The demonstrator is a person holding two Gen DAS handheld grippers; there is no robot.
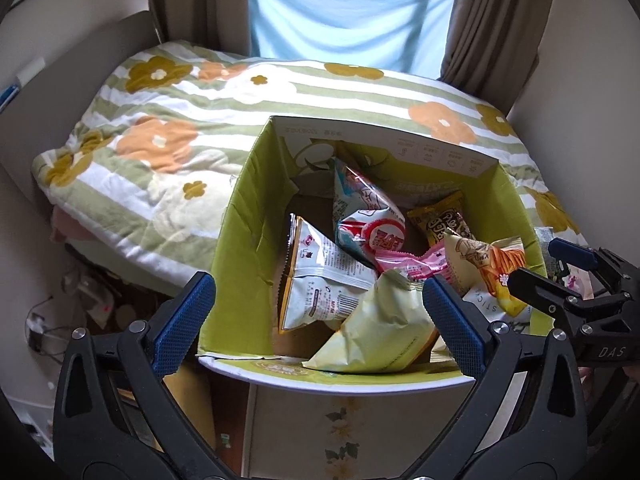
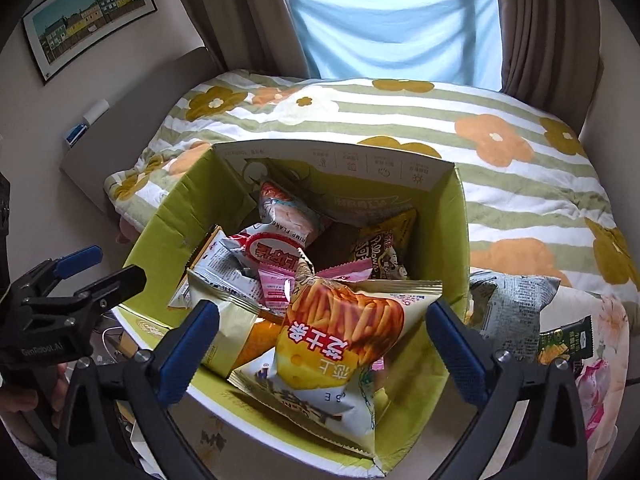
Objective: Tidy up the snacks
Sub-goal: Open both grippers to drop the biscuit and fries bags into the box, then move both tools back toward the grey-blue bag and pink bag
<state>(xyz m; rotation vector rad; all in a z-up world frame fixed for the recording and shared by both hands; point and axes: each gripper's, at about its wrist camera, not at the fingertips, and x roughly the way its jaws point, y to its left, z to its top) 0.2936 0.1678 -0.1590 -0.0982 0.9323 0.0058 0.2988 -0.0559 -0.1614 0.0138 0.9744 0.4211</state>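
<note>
both grippers hang open over the snack box, nothing held.

my left gripper (image 1: 318, 312) stands with its jaws wide apart and empty, and just below and ahead of it a pale yellow bag (image 1: 376, 328) lies on the heap inside the green cardboard box (image 1: 240, 240). my right gripper (image 2: 322, 338) is spread just as wide, also empty, with the cheese-stick bag (image 2: 332, 344) lying loose between and under its fingers, resting on the near rim of the box. i judge this the end of a drop: two packets are in and more are left. beyond my right gripper's right finger, outside the box, a grey-printed bag (image 2: 512, 312) and a dark green packet (image 2: 564, 340) lie on the bed. the next move calls for swinging right, lowering and closing on one.
</note>
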